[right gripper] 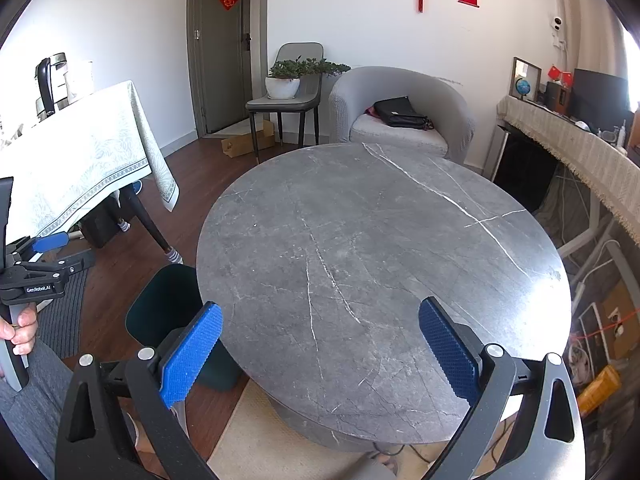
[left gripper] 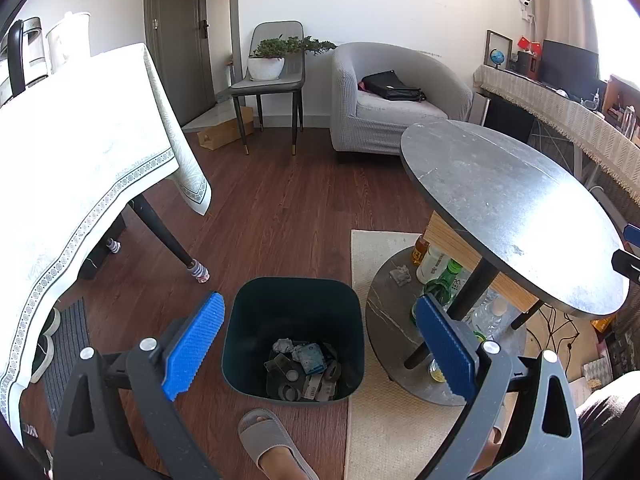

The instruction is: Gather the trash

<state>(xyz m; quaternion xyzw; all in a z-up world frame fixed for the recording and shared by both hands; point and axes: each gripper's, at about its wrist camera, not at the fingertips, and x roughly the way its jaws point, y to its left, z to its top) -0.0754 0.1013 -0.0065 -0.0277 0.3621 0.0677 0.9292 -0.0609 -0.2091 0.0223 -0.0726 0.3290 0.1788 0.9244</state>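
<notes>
A dark teal trash bin (left gripper: 294,336) stands on the wood floor, with crumpled paper and wrappers (left gripper: 306,368) lying in its bottom. My left gripper (left gripper: 320,320) hangs open directly above the bin, its blue pads on either side of the opening, nothing between them. My right gripper (right gripper: 320,332) is open and empty over the round grey marble table (right gripper: 380,264), whose top is bare. In the right wrist view the bin (right gripper: 168,304) shows partly behind the table's left edge, and the left gripper (right gripper: 52,242) appears at far left, held by a hand (right gripper: 22,328).
The round table (left gripper: 512,208) stands right of the bin, with bottles (left gripper: 440,276) on its lower shelf. A cloth-covered dining table (left gripper: 72,160) is on the left, its leg (left gripper: 168,236) near the bin. A slippered foot (left gripper: 272,444) rests just in front. A beige rug (left gripper: 384,432) lies under the table.
</notes>
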